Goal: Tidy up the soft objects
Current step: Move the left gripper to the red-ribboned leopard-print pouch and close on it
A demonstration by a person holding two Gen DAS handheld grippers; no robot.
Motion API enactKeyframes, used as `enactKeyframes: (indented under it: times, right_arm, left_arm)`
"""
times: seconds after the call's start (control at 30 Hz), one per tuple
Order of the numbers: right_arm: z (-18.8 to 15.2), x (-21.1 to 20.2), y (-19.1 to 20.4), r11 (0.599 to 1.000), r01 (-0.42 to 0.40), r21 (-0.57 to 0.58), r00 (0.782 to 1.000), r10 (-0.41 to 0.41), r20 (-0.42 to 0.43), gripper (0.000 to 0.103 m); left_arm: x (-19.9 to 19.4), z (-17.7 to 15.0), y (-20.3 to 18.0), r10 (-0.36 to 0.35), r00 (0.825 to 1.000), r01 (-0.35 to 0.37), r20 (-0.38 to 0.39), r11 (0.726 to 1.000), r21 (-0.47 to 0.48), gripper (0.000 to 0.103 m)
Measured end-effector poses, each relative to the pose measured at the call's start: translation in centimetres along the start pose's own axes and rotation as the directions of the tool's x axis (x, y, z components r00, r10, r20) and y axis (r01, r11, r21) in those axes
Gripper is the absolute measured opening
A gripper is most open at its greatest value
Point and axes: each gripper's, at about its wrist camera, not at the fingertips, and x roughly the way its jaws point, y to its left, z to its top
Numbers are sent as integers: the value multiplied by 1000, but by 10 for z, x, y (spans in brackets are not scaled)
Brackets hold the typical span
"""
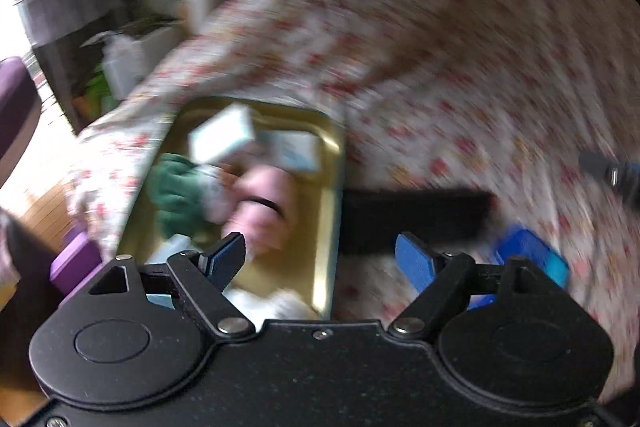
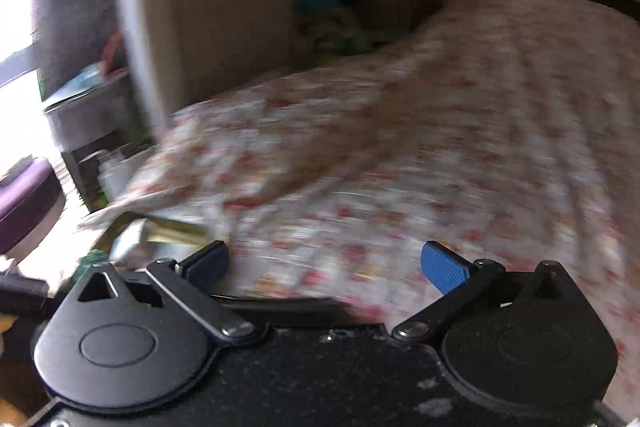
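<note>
Both views are blurred by motion. A gold metal tray [image 1: 334,187] lies on a floral bedspread [image 1: 460,67]. In it are a pink soft toy [image 1: 262,207], a green cloth [image 1: 176,191], a white box [image 1: 224,135] and a second pale box [image 1: 294,147]. My left gripper [image 1: 320,261] is open and empty, just above the tray's near right part. My right gripper [image 2: 326,265] is open and empty above the bedspread [image 2: 440,147]; the tray's corner [image 2: 176,229] shows at its lower left.
A black flat object [image 1: 416,215] lies on the bed right of the tray, with a blue object [image 1: 532,259] beside it. A grey bedside cabinet [image 1: 72,11] with clutter and a purple stool [image 1: 16,115] stand left of the bed. A wall runs behind.
</note>
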Motion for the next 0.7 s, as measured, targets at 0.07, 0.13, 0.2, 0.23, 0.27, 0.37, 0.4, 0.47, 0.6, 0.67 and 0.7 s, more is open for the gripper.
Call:
enactKeyframes:
  times: [0.07,0.13,0.2,0.23,0.27,0.37,0.4,0.47,0.6,0.67,0.7]
  right_arm:
    - [-10,-13,-28,996,79,51,997,-79,-13,103]
    - [-17,-17,-51,989,131,69,989,-126,-76,103]
    - [-27,-16,-70,980,181,80,974,-167,-152,103]
    - [-32,-14,-80,975,202,88,965,-183,-187,103]
    - [-38,-13,-89,972,213,98,959,-188,-214,103]
    - [-50,-8,-107,959,238,152,939,-187,-289,103]
    - [-53,-6,-110,957,237,168,937,-179,-298,103]
    - [-53,-6,-112,956,230,181,941,-171,-293,103]
    - [-53,-7,-109,962,192,192,950,-133,-283,103]
    - [-54,-8,-106,964,185,189,951,-127,-282,103]
    - [-53,-7,-104,965,182,188,951,-124,-282,103]
  left_arm:
    - [4,-10,-19,-24,999,26,-20,996,82,78]
    - [7,-21,-36,-42,998,49,-46,987,153,78]
    - [13,-32,-47,-63,994,79,-85,978,194,78]
    - [17,-38,-51,-75,991,97,-110,973,208,78]
    - [22,-44,-56,-85,986,115,-142,968,221,78]
    - [32,-60,-65,-75,977,125,-198,959,256,78]
    - [35,-63,-69,-67,976,123,-209,955,270,78]
    - [39,-69,-73,-49,973,116,-225,949,293,78]
    - [47,-72,-75,-28,970,103,-242,947,305,78]
    - [52,-72,-77,1,972,75,-235,946,315,78]
    - [55,-73,-78,10,972,67,-233,945,320,78]
